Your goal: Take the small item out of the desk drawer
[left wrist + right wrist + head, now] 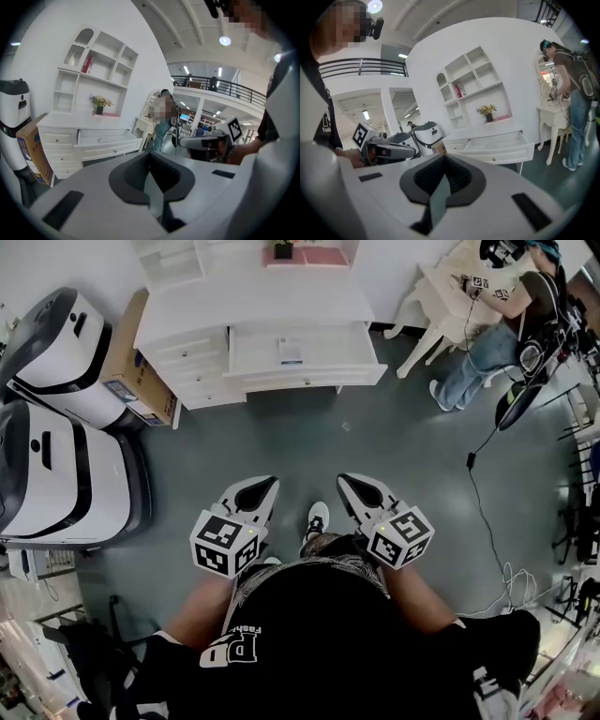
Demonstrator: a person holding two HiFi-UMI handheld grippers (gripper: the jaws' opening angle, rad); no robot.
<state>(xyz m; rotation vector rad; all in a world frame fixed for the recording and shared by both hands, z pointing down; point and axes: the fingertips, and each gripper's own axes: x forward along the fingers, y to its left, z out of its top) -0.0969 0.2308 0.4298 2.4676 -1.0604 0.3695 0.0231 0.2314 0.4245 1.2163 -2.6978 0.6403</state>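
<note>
A white desk (253, 306) stands across the grey floor, well ahead of me. Its wide middle drawer (309, 374) is pulled open. Inside lies a small flat item with a blue part (291, 352); it shows faintly in the left gripper view as the small item (103, 140) in the drawer (105, 138). My left gripper (265, 486) and right gripper (349, 482) are held close to my body, far from the desk. Both point at it. The left gripper (150, 159) and right gripper (443, 160) are shut with nothing between the jaws.
Two large white machines (56, 352) (66, 474) and a cardboard box (136, 367) stand left of the desk. A person (497, 334) works at a white table at the right. Cables (487, 521) run over the floor there. A shelf unit with flowers (99, 104) tops the desk.
</note>
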